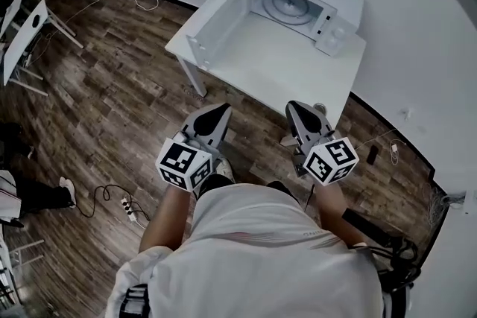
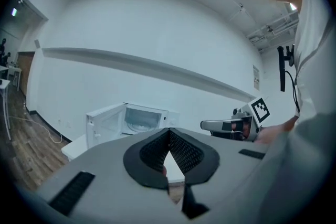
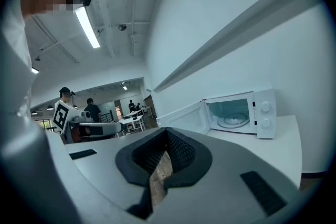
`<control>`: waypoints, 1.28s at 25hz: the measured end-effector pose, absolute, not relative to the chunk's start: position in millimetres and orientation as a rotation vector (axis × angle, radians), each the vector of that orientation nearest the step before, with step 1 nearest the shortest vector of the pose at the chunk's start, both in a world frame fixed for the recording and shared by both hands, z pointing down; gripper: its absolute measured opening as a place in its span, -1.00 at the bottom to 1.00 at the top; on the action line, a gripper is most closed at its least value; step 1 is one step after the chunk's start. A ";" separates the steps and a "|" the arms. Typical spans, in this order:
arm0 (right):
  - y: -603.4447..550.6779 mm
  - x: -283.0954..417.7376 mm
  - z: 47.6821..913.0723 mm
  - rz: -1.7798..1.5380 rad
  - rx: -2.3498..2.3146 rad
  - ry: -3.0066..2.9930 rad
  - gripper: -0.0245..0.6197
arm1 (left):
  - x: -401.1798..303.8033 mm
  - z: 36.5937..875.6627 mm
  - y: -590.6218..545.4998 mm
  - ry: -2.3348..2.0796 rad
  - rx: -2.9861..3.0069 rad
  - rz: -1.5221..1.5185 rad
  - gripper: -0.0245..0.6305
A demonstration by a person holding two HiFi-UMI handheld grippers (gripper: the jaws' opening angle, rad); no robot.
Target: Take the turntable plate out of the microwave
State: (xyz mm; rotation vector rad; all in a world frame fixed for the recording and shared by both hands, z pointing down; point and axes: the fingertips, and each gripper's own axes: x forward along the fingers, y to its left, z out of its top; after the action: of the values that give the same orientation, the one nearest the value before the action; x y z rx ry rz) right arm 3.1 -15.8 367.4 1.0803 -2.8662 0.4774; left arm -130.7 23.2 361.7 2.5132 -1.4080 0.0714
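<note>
Grippers come nearest: the left gripper [image 1: 217,111] and the right gripper [image 1: 297,107] sit side by side just ahead of the person's chest. Both aim roughly level toward 12 o'clock, and each has its jaws pressed together with nothing between them. That looks like a carrying posture, sensible while there is nothing within reach to take hold of. Below them is wooden floor [image 1: 112,100]. Just beyond their tips, at 12 o'clock, is the near edge of a white table [image 1: 253,74], its front part bare, which leaves room to set something down. The microwave [image 1: 339,26] stands at the table's far corner, about 1 o'clock, backed against the wall. Its door [image 1: 216,20] is swung wide toward 10 o'clock, so the cavity faces the person unblocked. The turntable plate [image 1: 289,5] lies flat in the middle of the cavity floor, still seated where it spins. I judge the removal not yet begun: the jaws must part to pinch the plate's rim, and glass may slip
</note>
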 end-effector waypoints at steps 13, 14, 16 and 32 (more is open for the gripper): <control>-54.5 -10.0 397.8 0.522 1.292 -2.754 -0.91 | -131.7 391.8 -40.6 -1.147 2.591 0.044 -0.89; -59.0 -7.4 399.5 0.534 1.305 -2.748 -0.91 | -129.3 393.7 -45.5 -1.133 2.588 0.050 -0.89; -71.0 -3.2 399.7 0.564 1.322 -2.739 -0.91 | -125.8 391.9 -56.9 -1.117 2.584 0.062 -0.89; -216.8 55.2 398.9 0.694 1.315 -2.802 -0.91 | -74.5 377.3 -205.9 -1.206 2.482 0.072 -0.89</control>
State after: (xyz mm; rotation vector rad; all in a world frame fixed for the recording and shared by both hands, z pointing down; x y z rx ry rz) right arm 55.2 -216.8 398.9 1.3145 -2.8020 0.6935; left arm -74.5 -205.9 377.3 2.4818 -1.2059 0.0719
